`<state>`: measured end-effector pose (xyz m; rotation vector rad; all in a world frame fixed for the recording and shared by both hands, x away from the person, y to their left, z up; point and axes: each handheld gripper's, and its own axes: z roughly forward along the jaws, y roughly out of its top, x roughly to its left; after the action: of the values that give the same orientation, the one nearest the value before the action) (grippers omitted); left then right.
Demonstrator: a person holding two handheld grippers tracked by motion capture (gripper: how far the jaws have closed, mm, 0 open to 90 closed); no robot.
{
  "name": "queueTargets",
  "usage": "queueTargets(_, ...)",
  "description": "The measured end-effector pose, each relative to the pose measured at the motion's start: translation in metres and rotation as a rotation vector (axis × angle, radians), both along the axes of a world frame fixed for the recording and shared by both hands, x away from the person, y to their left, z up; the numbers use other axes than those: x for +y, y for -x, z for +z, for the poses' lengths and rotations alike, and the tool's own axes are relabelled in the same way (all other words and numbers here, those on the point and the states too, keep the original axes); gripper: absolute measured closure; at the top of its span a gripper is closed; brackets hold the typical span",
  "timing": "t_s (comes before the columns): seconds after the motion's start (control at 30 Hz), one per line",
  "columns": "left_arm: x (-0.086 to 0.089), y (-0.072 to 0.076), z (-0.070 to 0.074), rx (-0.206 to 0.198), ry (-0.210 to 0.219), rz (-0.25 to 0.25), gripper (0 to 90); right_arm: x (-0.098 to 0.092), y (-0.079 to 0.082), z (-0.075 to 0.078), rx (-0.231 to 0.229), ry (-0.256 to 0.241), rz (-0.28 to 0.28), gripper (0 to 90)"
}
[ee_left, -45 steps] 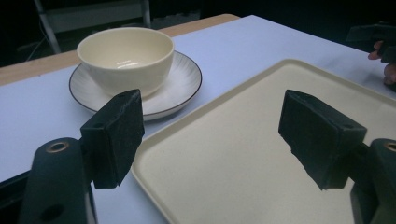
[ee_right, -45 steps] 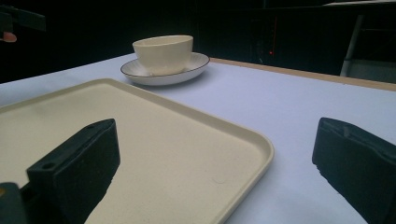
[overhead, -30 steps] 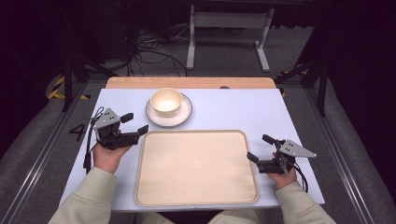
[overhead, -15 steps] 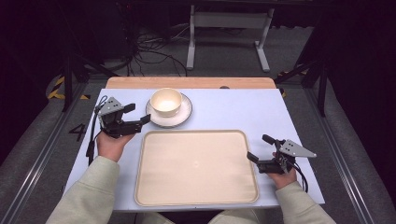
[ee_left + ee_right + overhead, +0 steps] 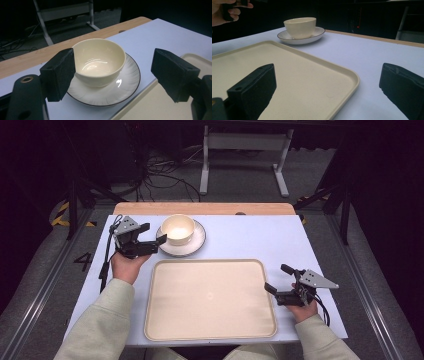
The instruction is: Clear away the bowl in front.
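Change: your left gripper (image 5: 151, 239) has moved up from beside the tray (image 5: 210, 335) to the bowl (image 5: 177, 228); jaws spread wide, holding nothing, near rim and saucer edge between them in the left gripper view.

Meaning: you look set to take hold of the bowl or its saucer (image 5: 196, 245), likely for the tray; no grasp yet.

Bowl: cream, upright on the saucer, far left of the table (image 5: 250, 237), just beyond the tray.

Right gripper (image 5: 276, 279): unmoved, released, resting beside the tray's right edge.

Writing: none readable on bowl, saucer or tray.
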<state>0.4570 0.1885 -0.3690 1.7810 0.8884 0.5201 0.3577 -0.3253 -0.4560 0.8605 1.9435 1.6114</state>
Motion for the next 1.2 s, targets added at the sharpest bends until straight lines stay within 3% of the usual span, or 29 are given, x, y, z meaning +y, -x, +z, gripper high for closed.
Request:
queueTargets(0.27, -0.002, -0.017, 0.0, 0.028, 0.02, 0.044, 20.3, 0.0, 0.0, 0.0, -0.001, 0.0, 0.0, 1.3)
queueTargets(0.37, -0.002, -0.021, 0.0, 0.037, 0.005, 0.051, 20.4, 0.0, 0.0, 0.0, 0.0, -0.001, -0.001, 1.3)
queueTargets(0.47, -0.003, -0.025, 0.001, 0.012, -0.039, 0.061, 20.6, 0.0, 0.0, 0.0, -0.003, -0.005, 0.001, 1.3)
queueTargets(0.53, -0.003, -0.028, 0.003, 0.016, -0.058, 0.066, 20.8, -0.001, 0.0, 0.0, -0.001, -0.007, -0.001, 1.2)
queueTargets(0.8, -0.002, -0.039, 0.005, 0.007, -0.032, 0.105, 23.4, -0.001, 0.0, 0.0, -0.004, -0.01, -0.001, 1.2)
queueTargets(1.03, -0.01, -0.052, 0.005, 0.04, -0.045, 0.1, 24.5, -0.002, 0.001, 0.0, -0.003, -0.018, 0.0, 1.1)
queueTargets(1.2, -0.014, -0.059, 0.006, 0.062, -0.031, 0.111, 24.5, -0.002, 0.001, 0.0, -0.005, -0.018, 0.0, 1.1)
